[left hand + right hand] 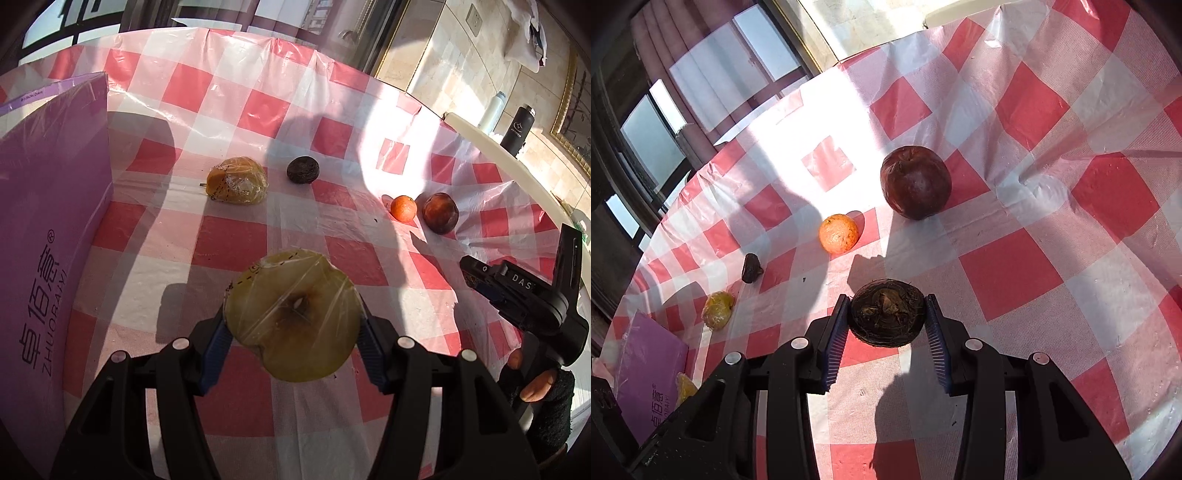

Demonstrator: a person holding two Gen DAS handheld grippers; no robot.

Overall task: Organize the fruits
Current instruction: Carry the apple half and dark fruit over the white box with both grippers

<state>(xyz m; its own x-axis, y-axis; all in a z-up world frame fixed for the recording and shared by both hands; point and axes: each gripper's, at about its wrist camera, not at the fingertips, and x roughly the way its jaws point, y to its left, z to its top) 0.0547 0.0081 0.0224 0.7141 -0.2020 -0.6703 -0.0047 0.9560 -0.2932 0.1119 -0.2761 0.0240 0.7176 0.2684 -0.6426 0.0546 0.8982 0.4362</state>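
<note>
My left gripper (292,311) is shut on a plastic-wrapped half fruit (295,332), pale yellow-green, with its cut face toward the camera and a blue pad on each side. It hangs above the checked tablecloth (258,107). My right gripper (886,300) is shut on a dark brown, rough round fruit (888,319). On the cloth lie a dark red apple (916,181), a small orange (838,233), a small dark fruit (751,267) and a second wrapped yellow half fruit (717,309). The left wrist view shows the right gripper (471,271) at the right, held by a hand (537,387).
A purple box (48,221) stands on the table's left side and also shows low at the left of the right wrist view as the purple box (646,369). Two bottles (517,127) stand beyond the table's far right rim. Windows and curtains lie behind the table.
</note>
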